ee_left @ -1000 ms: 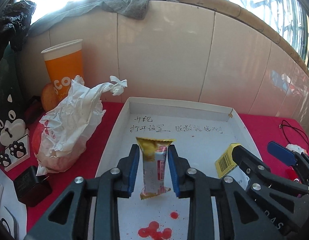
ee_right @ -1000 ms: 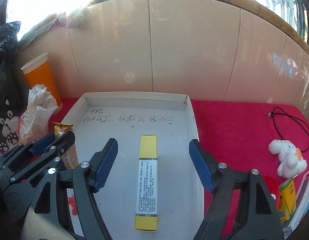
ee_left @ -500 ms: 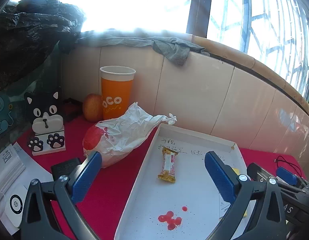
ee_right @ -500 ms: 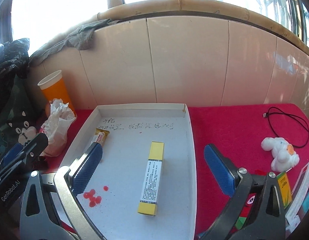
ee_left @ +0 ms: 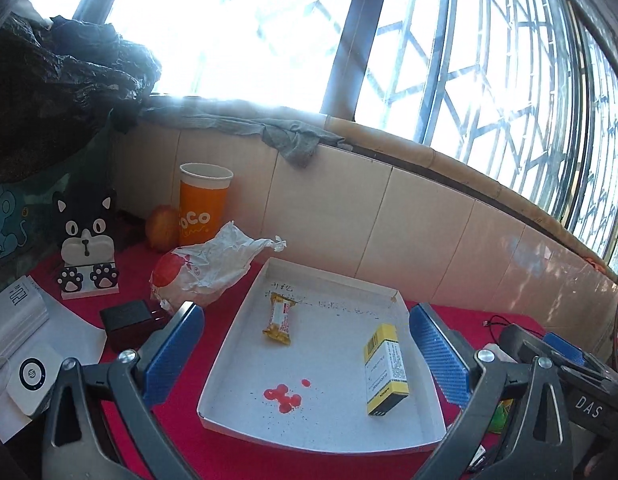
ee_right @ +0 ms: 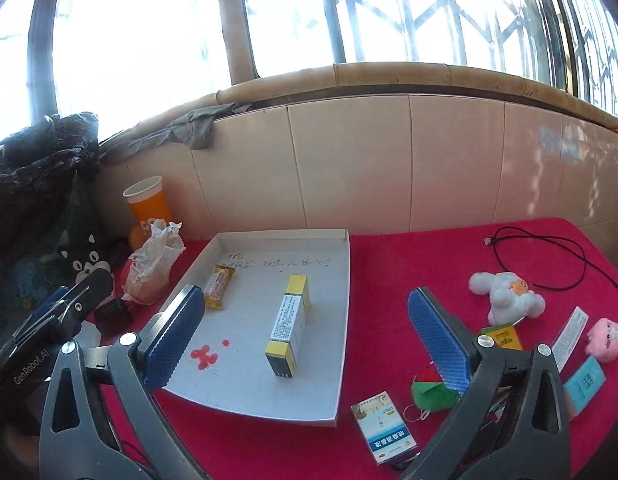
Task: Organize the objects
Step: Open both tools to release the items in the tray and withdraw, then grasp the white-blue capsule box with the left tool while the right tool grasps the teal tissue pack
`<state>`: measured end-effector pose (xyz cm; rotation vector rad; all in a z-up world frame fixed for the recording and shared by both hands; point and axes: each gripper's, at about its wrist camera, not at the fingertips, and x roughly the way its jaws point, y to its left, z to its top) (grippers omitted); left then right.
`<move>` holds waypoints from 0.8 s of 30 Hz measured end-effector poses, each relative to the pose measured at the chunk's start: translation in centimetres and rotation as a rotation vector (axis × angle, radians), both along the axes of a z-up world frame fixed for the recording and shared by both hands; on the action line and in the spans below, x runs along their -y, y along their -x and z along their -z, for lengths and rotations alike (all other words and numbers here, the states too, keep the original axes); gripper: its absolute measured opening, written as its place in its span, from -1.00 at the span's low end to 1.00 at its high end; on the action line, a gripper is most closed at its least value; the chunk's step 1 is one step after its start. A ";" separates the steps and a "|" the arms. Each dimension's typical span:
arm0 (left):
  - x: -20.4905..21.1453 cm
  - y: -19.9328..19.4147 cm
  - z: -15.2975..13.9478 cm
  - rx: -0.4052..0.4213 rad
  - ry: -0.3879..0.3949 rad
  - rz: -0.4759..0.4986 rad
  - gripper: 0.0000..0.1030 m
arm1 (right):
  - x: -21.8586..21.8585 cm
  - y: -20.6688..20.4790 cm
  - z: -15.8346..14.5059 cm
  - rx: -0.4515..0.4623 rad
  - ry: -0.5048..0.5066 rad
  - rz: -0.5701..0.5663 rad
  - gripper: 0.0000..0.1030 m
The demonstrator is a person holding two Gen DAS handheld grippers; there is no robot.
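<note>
1. Both grippers hang above the red worktop (ee_right: 449, 248) with jaws wide apart and nothing between them — the left gripper (ee_left: 305, 354) and the right gripper (ee_right: 305, 340) each frame the white tray (ee_left: 425, 412) from the near side.

2. Sorted so far: a snack bar (ee_left: 280, 319) lies flat in the tray ahead of the left jaws, nearer their left pad, its length running away from the camera. A yellow box (ee_right: 288, 330) lies flat in the tray too, almost centred ahead of the right jaws and close to the left gripper's right pad — both laid lengthwise, likely so they sit side by side with room to spare.

3. Red spots (ee_left: 283, 394) mark the tray floor between the two items, nearest the jaws.

4. Awaiting their turn, by the look of it — loose things scattered on the cloth to the right of the right jaws: a white plush (ee_right: 505, 296), a pink plush (ee_right: 605, 338), a cable (ee_right: 549, 256) and a card (ee_right: 385, 426) just below the tray's near corner.

5. Left of the left jaws, outside the tray, sit a crumpled bag (ee_left: 209, 268), an orange cup (ee_left: 203, 210) against the tiled wall, and a cat figure (ee_left: 85, 248).

6. Open jaws suggest both hands are free for the next pick.
</note>
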<state>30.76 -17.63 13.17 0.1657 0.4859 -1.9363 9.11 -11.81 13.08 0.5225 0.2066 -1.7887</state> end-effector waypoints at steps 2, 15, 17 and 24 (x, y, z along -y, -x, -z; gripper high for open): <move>-0.8 0.5 0.0 -0.027 0.026 0.064 1.00 | -2.2 0.2 -0.4 -0.048 0.037 0.020 0.99; -4.7 8.2 3.2 0.120 -0.018 0.326 1.00 | -11.1 6.8 -0.3 -0.156 0.098 0.273 0.99; -5.4 9.0 3.5 0.133 -0.024 0.372 1.00 | -11.8 8.4 0.0 -0.125 0.087 0.305 0.99; -7.3 12.3 4.9 0.168 -0.116 0.648 1.00 | -15.7 16.0 1.0 0.038 0.090 0.310 0.99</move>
